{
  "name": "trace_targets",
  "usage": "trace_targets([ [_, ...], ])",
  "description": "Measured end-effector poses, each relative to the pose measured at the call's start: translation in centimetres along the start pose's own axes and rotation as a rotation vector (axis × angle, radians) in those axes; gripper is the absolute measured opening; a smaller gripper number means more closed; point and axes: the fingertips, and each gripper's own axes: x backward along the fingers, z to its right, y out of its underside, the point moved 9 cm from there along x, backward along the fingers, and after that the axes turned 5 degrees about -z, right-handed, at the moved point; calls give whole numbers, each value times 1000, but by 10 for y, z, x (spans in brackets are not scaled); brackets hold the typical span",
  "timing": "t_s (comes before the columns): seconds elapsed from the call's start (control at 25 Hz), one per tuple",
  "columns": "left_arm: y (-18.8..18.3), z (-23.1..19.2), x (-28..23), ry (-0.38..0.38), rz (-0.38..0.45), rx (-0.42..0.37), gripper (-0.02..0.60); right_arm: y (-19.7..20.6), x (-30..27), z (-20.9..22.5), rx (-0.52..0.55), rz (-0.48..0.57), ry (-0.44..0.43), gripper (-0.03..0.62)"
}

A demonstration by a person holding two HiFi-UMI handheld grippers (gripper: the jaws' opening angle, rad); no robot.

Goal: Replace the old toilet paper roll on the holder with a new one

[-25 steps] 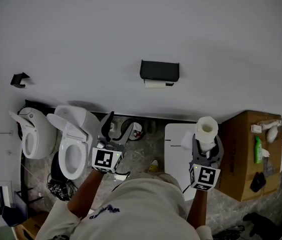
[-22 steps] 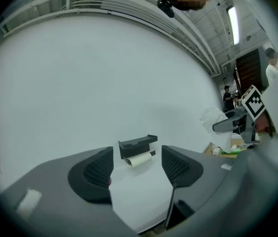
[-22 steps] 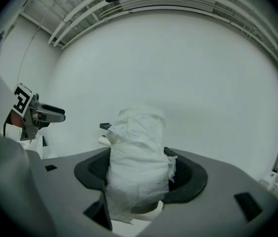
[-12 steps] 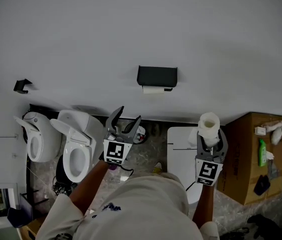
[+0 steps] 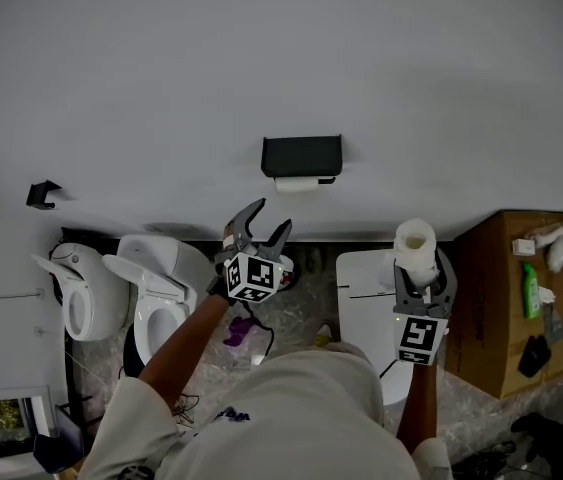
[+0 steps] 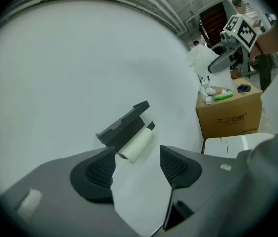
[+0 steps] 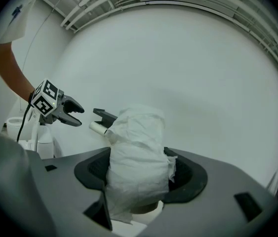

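Head view: right gripper (image 5: pixel 422 270) clamps toilet paper roll (image 5: pixel 415 242) (upright).

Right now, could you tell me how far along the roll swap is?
Done: the new white paper roll is fetched, clamped in the right gripper. In hand: the open left gripper, jaws just narrowed, nothing between them, points at the thin white roll under the black wall holder. Left: remove that roll, fit the new one.
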Motion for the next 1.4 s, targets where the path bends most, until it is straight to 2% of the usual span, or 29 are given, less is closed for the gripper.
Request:
trace_targets([
  [0.16, -2, 3, -20, 26, -63, -138, 285, 6, -1, 1, -6, -15, -7, 298],
  [0.4, -16, 13, -44, -45, -81, -434, 252, 13, 3, 1, -9, -36, -1, 298],
  [0.48, -18, 15, -52, -48, -93, -492, 252, 15, 3, 1, -15, -43, 3, 298],
  [0.72, -16, 18, -75, -44, -162, -535, 252, 20, 4, 0, -24, -59, 3, 298],
  [0.88, -13, 21, -86, -62, -196, -606, 253, 21, 5, 3, -31, -57, 17, 298],
  [1.08, -11, 20, -99, -69, -242, -650, 252, 22, 5, 5, -38, -54, 38, 298],
  [1.4, -10, 27, -116, -107, -291, -810, 225, 27, 7, 4, -44, -71, 37, 298],
])
